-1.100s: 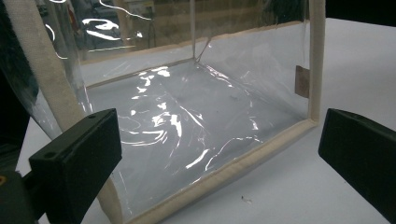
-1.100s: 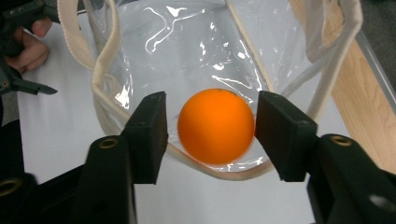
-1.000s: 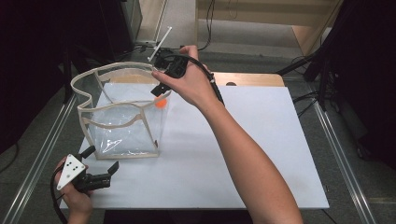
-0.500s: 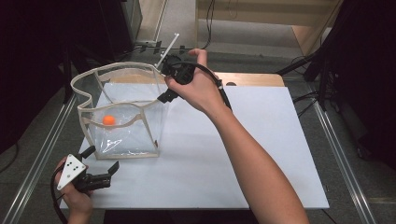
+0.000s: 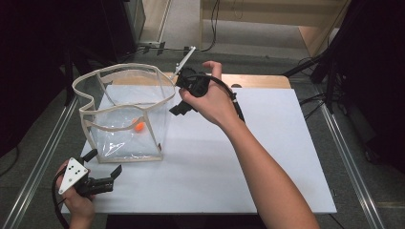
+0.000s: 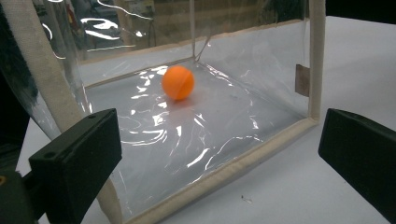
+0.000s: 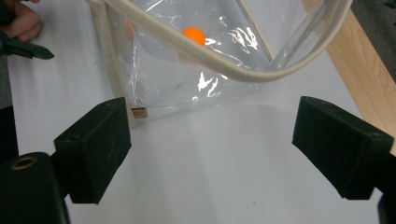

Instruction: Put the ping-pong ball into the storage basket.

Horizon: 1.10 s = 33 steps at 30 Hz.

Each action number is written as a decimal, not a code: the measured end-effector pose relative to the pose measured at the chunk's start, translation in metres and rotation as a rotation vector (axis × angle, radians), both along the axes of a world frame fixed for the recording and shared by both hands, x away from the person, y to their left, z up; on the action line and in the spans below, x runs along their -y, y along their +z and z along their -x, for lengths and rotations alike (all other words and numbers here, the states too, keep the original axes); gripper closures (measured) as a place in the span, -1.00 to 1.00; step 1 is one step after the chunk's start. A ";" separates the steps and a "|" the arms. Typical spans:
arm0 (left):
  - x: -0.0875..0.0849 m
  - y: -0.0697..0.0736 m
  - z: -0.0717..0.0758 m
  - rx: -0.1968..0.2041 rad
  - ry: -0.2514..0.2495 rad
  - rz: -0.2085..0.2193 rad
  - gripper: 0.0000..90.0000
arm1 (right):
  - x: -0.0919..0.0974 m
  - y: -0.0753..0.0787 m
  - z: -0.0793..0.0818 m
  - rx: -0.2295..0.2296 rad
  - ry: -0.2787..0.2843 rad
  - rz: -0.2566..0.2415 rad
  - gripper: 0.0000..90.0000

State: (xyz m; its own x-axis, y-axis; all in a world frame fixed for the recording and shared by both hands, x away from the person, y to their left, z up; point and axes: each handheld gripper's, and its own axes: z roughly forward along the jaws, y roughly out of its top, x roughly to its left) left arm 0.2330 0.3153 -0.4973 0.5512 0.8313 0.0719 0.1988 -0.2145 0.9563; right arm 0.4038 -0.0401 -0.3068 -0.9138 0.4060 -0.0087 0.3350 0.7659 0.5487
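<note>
A white worktop (image 5: 267, 157) was seen with a strip of pale wood (image 5: 260, 81) along its far edge. It was flanked by metal rails (image 5: 351, 157) over a grey floor (image 5: 186, 28). Dark equipment (image 5: 372, 71) and trailing cables (image 5: 215, 24) were seen beyond, beside light wooden furniture (image 5: 267, 12).

A small orange ball (image 5: 139, 126) lies on the floor of a clear plastic bag (image 5: 95, 138) with cream fabric edging. The bag stands upright and open-topped on the left part of the white table (image 5: 248, 162), its rim wavy.
</note>
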 end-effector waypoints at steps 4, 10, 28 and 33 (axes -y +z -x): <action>0.000 0.000 0.000 -0.001 0.001 -0.004 -1.00 | 0.004 -0.005 0.003 0.002 -0.001 0.003 -0.80; 0.000 0.000 0.000 -0.001 0.001 -0.006 -1.00 | 0.008 -0.013 0.008 0.014 -0.013 0.010 -1.00; 0.000 0.000 0.000 0.000 0.001 -0.003 -1.00 | 0.021 -0.029 0.023 0.017 -0.021 0.011 -1.00; -0.001 0.000 0.000 0.001 0.003 -0.002 -1.00 | 0.025 -0.033 0.027 0.024 -0.018 0.000 -1.00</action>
